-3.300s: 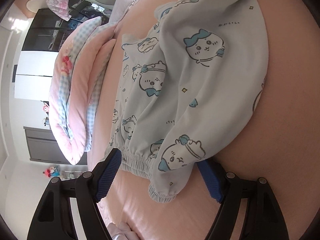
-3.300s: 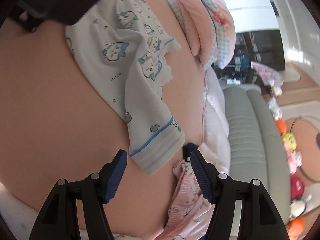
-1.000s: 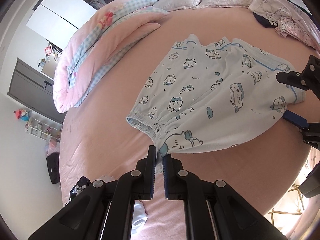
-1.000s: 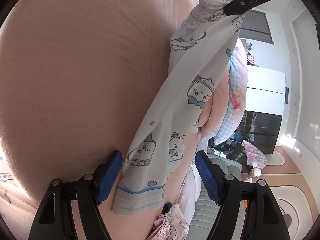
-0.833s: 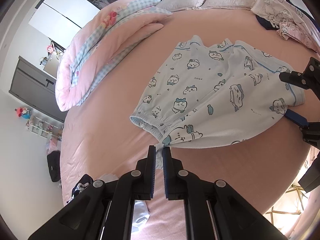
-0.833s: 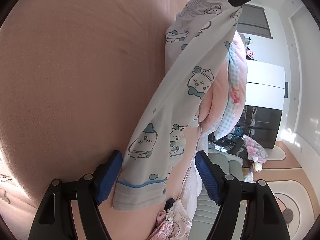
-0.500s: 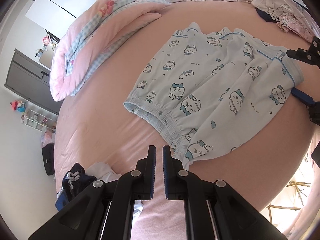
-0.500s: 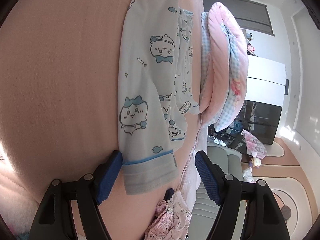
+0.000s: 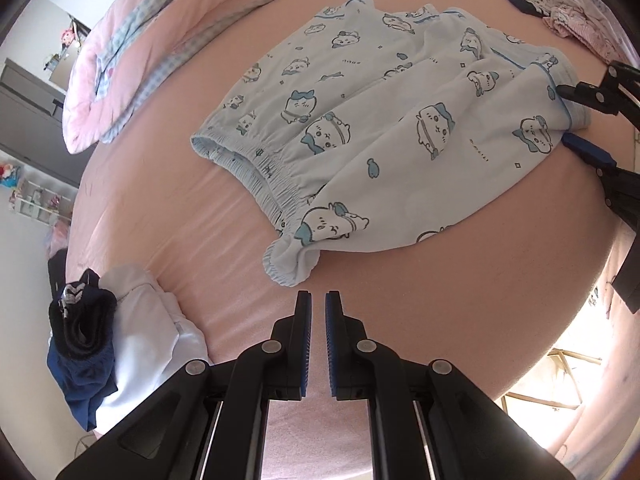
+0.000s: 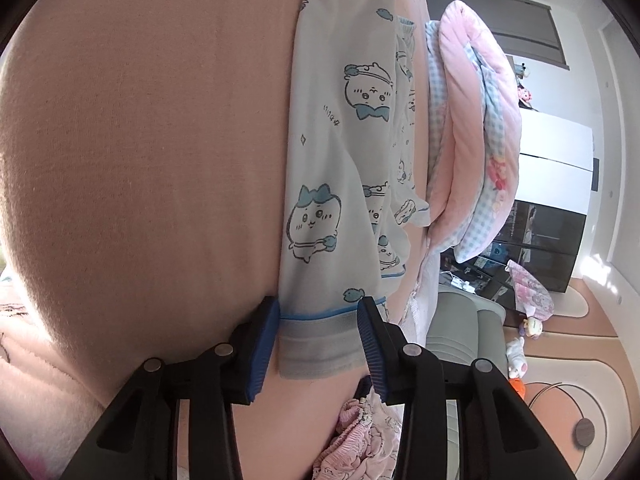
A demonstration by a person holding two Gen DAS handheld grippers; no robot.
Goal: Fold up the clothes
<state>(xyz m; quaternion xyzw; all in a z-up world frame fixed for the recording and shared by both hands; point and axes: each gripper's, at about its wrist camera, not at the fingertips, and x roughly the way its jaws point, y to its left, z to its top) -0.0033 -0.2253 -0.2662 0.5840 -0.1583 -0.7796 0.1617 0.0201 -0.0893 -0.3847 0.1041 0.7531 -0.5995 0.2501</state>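
My left gripper (image 9: 316, 308) has let go of the shorts (image 9: 384, 120); its jaws are nearly together, holding nothing. The shorts now lie doubled over mid-bed (image 9: 420, 300). My right gripper (image 10: 318, 328) stands wide around the leg hem, not pinching.

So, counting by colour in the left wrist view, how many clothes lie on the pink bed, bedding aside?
Pale blue: 1, cartoon-print shorts
White: 1, folded white garment
Navy: 2, bunched navy heap and small navy piece
Pink: 1, crumpled pink printed garment
Total: 5
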